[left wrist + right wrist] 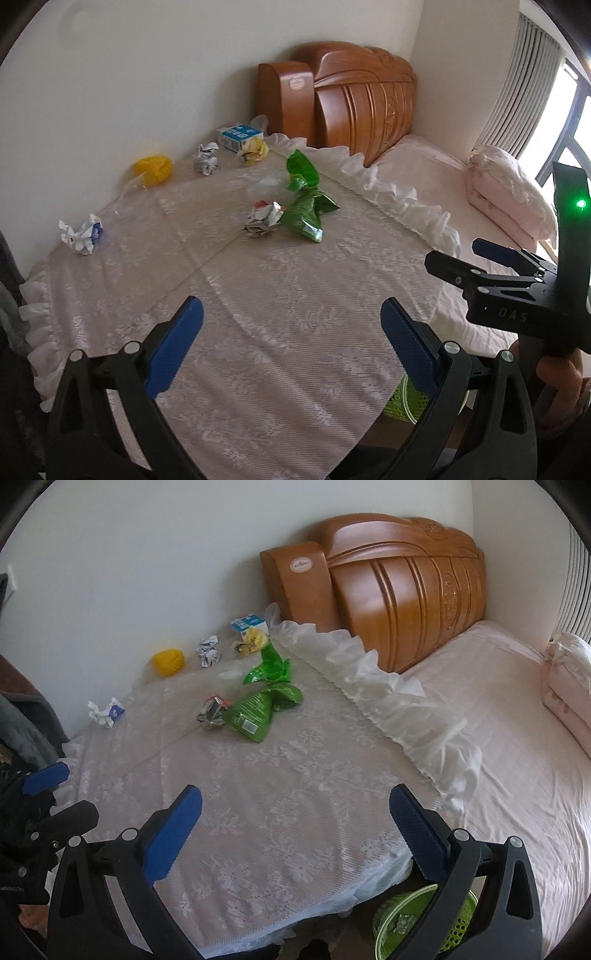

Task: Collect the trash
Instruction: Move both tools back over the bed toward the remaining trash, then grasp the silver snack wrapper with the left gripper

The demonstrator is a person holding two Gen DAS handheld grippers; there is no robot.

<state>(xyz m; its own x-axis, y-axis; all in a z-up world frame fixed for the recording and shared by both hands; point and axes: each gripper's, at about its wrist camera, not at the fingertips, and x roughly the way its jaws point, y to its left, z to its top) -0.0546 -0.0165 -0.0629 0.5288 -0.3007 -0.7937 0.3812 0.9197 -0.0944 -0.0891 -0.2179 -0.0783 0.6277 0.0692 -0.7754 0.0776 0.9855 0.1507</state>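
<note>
Trash lies on a table under a white lace cloth (258, 314). A green snack bag (306, 218) (258, 709) lies mid-table beside a crumpled foil wrapper (264, 219) (212, 712). A second green wrapper (301, 171) (269, 668) lies behind. Further back are a yellow object (153, 170) (169, 661), crumpled paper (206, 158) (208, 650), a blue-white carton (238, 137) (249, 624) and a yellow wrapper (255, 151) (251, 640). A white-blue paper wad (83, 234) (107, 710) lies at the left. My left gripper (291, 317) and right gripper (295, 805) are open, empty, over the near table.
A green slotted bin (424, 923) (402, 402) stands on the floor below the table's near right corner. A bed (517, 720) with a wooden headboard (388, 583) and folded pink bedding (506, 192) lies to the right. A wall (110, 92) backs the table.
</note>
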